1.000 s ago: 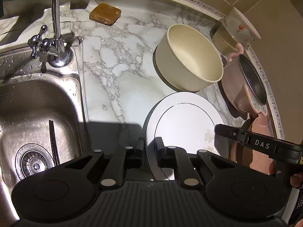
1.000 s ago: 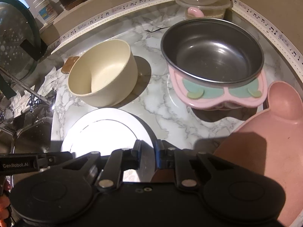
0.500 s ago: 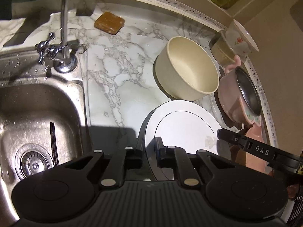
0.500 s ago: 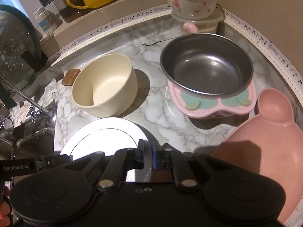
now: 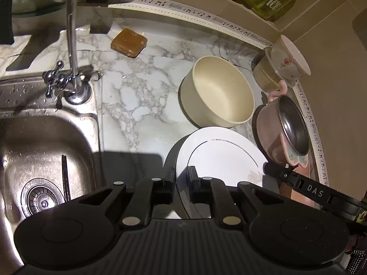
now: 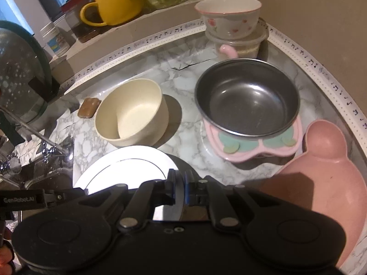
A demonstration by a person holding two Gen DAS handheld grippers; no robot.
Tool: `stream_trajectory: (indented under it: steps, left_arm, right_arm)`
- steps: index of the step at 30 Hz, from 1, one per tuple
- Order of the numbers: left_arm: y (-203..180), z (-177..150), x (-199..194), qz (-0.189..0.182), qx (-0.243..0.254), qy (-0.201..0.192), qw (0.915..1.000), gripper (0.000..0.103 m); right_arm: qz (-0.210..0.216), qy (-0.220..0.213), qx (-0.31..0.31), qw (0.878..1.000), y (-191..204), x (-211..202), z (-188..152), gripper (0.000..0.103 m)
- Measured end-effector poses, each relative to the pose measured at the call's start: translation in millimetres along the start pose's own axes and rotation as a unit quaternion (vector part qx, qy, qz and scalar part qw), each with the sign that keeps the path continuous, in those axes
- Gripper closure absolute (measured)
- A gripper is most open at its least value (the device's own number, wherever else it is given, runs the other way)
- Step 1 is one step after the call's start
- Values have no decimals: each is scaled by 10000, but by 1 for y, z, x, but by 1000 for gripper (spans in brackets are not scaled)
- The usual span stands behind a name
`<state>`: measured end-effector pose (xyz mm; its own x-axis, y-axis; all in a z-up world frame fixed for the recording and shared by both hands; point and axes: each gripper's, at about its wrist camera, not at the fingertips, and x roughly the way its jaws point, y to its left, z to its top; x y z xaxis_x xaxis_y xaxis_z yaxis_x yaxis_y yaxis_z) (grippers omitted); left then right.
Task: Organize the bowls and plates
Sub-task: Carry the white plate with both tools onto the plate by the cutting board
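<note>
Plate (image 5: 220,158), white, at lower centre of both frames, is pinched at opposite rims by left gripper (image 5: 180,183) and right gripper (image 6: 177,189).

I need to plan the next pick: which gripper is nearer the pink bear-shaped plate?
Right. The right gripper grips the white round plate's edge beside the pink bear-shaped plate; the left gripper holds the white plate's opposite edge, on the sink side.

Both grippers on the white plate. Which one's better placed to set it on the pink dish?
Probably right: the right gripper clamps the white plate rim nearest the pink dish; the left gripper holds the rim by the sink.
</note>
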<state>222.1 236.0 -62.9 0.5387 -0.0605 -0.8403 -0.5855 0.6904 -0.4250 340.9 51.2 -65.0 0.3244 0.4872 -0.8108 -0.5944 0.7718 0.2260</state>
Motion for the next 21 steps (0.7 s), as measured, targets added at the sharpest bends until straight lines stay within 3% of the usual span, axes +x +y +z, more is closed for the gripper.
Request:
stream_trajectory:
  steps: [10,21]
  left_arm:
    - [-8,-8,-11,-109,122,-17,9999,93]
    - [-47,-22,-29,-292,528,-58,9982,93]
  right_arm:
    - [24,-197,152,9997,-7,-23,-12,95]
    - [-106,-533,546,9970,-31,-68,-28,95]
